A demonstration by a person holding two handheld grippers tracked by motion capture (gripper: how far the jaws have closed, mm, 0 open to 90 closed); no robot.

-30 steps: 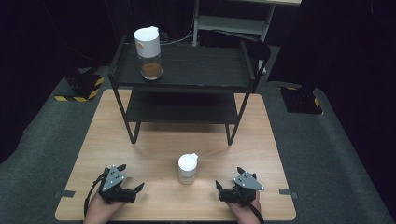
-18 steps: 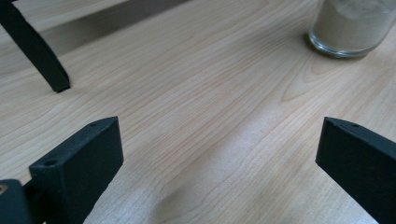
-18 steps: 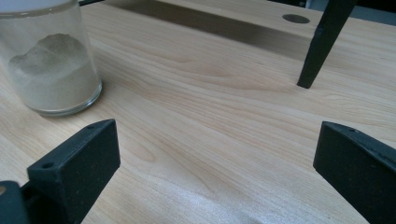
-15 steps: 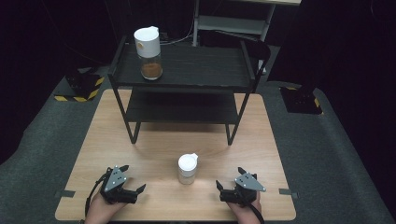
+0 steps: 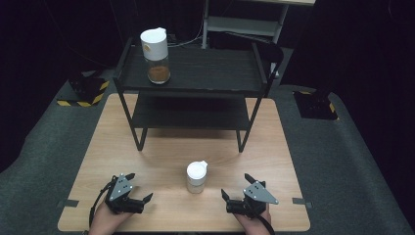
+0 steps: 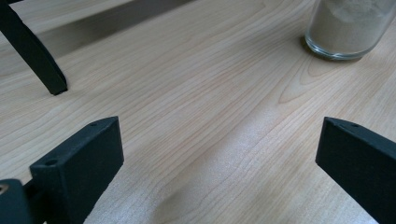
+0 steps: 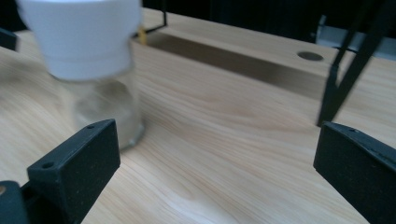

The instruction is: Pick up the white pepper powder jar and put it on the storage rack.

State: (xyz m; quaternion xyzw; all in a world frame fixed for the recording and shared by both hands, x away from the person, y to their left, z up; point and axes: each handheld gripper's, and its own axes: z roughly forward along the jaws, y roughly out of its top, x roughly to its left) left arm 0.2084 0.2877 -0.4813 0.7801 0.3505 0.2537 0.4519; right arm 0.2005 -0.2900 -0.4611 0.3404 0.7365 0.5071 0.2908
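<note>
From the high view, a small glass jar (image 5: 196, 176) with a white lid stands upright on the wooden table (image 5: 161, 152), near its front edge and roughly midway between the two hand-held grippers. The left gripper (image 5: 137, 187) rests low on the table to the jar's left, its jaws spread wide with nothing between them; the right gripper (image 5: 235, 187) sits to the jar's right in the same way, jaws parted and empty. Neither touches the jar. Farther back, a black two-tier shelf (image 5: 195, 73) stands on the table, and on its top tier, toward the left end, is a taller jar (image 5: 156, 55) with a white spouted lid and brown contents. The left gripper view brings out what the high view cannot: the small jar (image 6: 349, 25) holds a pale beige powder, seen through the clear glass at the upper right, well beyond the open jaws, with one black shelf leg (image 6: 30, 51) at upper left. The right gripper view shows the same jar (image 7: 91, 70) much closer and blurred, its white lid large at the upper left, just past the left jaw but not between the jaws; a shelf leg (image 7: 345, 65) rises at the right.
</note>
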